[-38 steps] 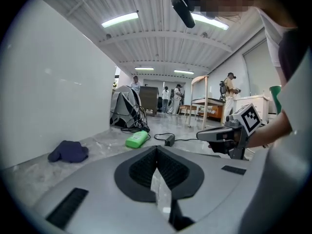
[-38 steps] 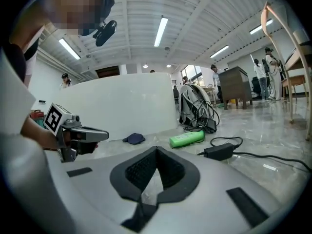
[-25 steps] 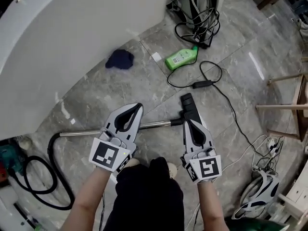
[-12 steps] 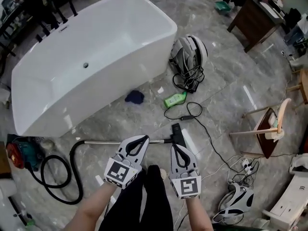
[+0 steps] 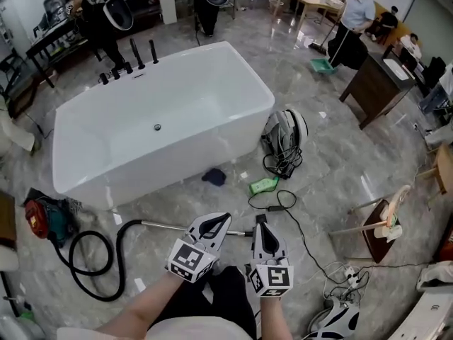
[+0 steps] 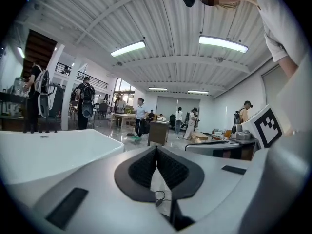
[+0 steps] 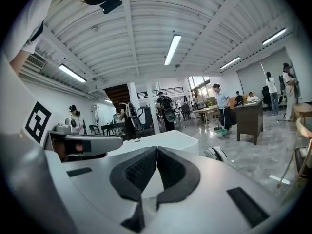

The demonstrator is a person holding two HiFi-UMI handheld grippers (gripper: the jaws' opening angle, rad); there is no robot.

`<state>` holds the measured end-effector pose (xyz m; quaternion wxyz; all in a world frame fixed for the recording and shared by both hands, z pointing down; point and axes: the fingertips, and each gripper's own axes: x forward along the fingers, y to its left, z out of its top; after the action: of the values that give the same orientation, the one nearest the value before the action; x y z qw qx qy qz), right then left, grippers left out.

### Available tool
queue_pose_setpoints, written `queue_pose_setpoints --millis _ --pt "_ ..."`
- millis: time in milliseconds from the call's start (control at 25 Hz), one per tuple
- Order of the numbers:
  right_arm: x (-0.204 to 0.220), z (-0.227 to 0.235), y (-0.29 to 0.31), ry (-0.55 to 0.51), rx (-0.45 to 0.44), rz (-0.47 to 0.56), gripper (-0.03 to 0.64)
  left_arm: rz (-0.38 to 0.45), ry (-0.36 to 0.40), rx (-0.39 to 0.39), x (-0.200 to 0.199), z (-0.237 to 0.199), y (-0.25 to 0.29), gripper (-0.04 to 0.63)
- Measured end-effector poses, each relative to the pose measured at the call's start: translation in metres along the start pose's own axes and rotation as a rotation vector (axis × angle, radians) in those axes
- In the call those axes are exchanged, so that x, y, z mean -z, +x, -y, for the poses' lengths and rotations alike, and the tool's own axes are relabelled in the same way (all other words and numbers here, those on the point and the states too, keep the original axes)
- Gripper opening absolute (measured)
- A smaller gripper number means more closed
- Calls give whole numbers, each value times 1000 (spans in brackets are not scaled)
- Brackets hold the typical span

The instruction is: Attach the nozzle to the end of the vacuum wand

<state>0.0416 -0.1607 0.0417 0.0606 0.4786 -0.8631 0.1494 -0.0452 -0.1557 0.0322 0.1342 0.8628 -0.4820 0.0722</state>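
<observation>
both grippers are held above the grey marble floor [image 5: 340, 161], side by side and apart from each other, and both are empty. on the left gripper [image 5: 226, 218] the two dark ribbed pads [image 6: 144, 167] meet at the tips with nothing between them. the right gripper [image 5: 263, 229] is the same: its pads [image 7: 141, 168] are together on nothing.

the vacuum wand [image 5: 170, 225], a thin metal tube, lies flat on the floor below the grippers, in front of the long side of the white bathtub [image 5: 163, 126]. its left end goes into a black hose [image 5: 85, 250] that curls toward the floor's left edge. the black nozzle [image 5: 260, 219] lies at the wand's right end and touches it. if it is locked on, i cannot tell. a green bottle [image 5: 263, 185] and a dark blue cloth [image 5: 214, 176] lie between nozzle and bathtub.
</observation>
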Motion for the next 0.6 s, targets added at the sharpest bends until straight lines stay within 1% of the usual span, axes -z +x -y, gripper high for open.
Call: queue_pose_setpoints --millis 240,360,480,600 --pt "-18 -10 -27 23 76 26 15 35 -13 -33 -13 11 -22 11" --pt "-29 -13 -31 -9 72 50 15 41 -8 -36 -13 14 -22 11" --pt "-40 -7 -33 13 77 85 15 59 26 -31 -21 17 -17 11" --pt "-43 -6 -36 18 86 92 15 73 26 -37 -28 16 -13 11"
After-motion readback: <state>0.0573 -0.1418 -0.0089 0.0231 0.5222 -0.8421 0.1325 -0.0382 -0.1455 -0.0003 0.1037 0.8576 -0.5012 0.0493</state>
